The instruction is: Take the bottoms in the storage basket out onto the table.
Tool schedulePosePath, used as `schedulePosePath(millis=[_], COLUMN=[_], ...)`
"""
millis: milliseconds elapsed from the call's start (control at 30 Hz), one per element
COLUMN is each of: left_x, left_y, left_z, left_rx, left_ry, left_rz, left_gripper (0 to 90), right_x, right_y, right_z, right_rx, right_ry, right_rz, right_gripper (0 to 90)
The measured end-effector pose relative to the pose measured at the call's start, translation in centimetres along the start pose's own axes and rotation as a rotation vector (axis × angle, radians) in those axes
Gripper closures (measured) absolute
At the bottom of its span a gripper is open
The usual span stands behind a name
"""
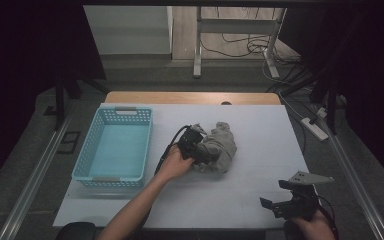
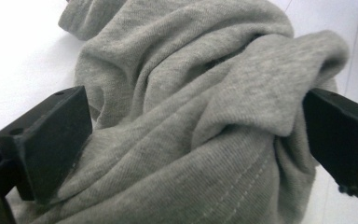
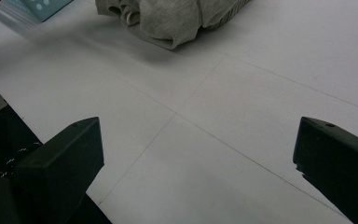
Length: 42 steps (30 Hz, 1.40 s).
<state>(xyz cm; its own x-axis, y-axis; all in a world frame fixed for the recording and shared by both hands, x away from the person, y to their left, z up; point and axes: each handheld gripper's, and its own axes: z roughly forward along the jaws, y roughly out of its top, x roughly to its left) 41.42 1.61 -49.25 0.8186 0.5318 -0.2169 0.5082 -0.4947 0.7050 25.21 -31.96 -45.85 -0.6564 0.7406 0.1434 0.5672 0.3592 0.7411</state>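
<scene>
L jaws first: I see them spread wide in the left gripper view, one black jaw each side of the bunched grey shirt (image 2: pixel 191 116). Cloth fills the gap between them and lies against both inner faces, but it bulges loose and isn't pinched, so I call it a released, wide stance, nothing gripped. Left gripper (image 1: pixel 200 146) in the high view sits at mid-table, nose buried in the near-left side of the shirt (image 1: pixel 217 147), the person's left hand (image 1: pixel 172 162) wrapped round its body, cable looping off toward the far left.

R jaws: I see them wide apart too in the right gripper view, nothing between them but bare white table sheet (image 3: pixel 205 154). Right gripper (image 1: pixel 285 197) is parked at the near right corner of the table, grey plate on top, well apart from the shirt.

Shirt: crumpled heap, centre of the sheet, slightly far of middle, stitched hem visible close up. From the right gripper view it lies at the far end (image 3: pixel 168 18), resting on the sheet.

Outward: blue basket (image 1: pixel 87 150) stands left of the shirt, near but not touching it or the L gripper, long side running near to far. White sheet (image 1: pixel 260 130) covers most of the wood tabletop.
</scene>
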Motion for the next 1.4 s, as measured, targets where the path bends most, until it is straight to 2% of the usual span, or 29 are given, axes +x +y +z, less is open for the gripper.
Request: schedulePosePath(millis=[233, 467, 633, 767, 967, 1267, 1400], left_x=[-0.1, 0.0, -0.4, -0.5, -0.6, -1.0, -1.0], left_y=[0.2, 0.6, 0.7, 0.3, 0.1, -0.2, -0.2], left_z=[-0.6, -0.8, -1.1, -1.4, -2.2, -2.7, -2.9], left_rx=[-0.012, -0.016, 0.004, -0.016, -0.047, -0.052, -0.058], left_ry=[-0.016, -0.106, -0.107, -0.126, -0.134, -0.107, -0.105], left_rz=[-0.011, -0.022, -0.007, -0.029, -0.031, 0.002, -0.005], left_gripper=[0.0, 0.0, 0.0, 0.0, 0.6, 0.6, 0.6], right_x=[0.0, 0.0, 0.0, 0.0, 0.0, 0.0, 0.0], right_y=[0.0, 0.0, 0.0, 0.0, 0.0, 0.0, 0.0], right_z=[0.0, 0.0, 0.0, 0.0, 0.0, -0.1, -0.1], right_rx=[0.000, 0.001, 0.001, 0.002, -0.002, -0.006, -0.009], right_ry=[0.001, 0.002, 0.003, 0.002, 0.003, 0.005, 0.006], right_rz=[0.000, -0.001, -0.002, -0.003, -0.003, -0.006, -0.005], right_gripper=[1.9, 2.0, 2.0, 2.0, 2.0, 2.0, 2.0])
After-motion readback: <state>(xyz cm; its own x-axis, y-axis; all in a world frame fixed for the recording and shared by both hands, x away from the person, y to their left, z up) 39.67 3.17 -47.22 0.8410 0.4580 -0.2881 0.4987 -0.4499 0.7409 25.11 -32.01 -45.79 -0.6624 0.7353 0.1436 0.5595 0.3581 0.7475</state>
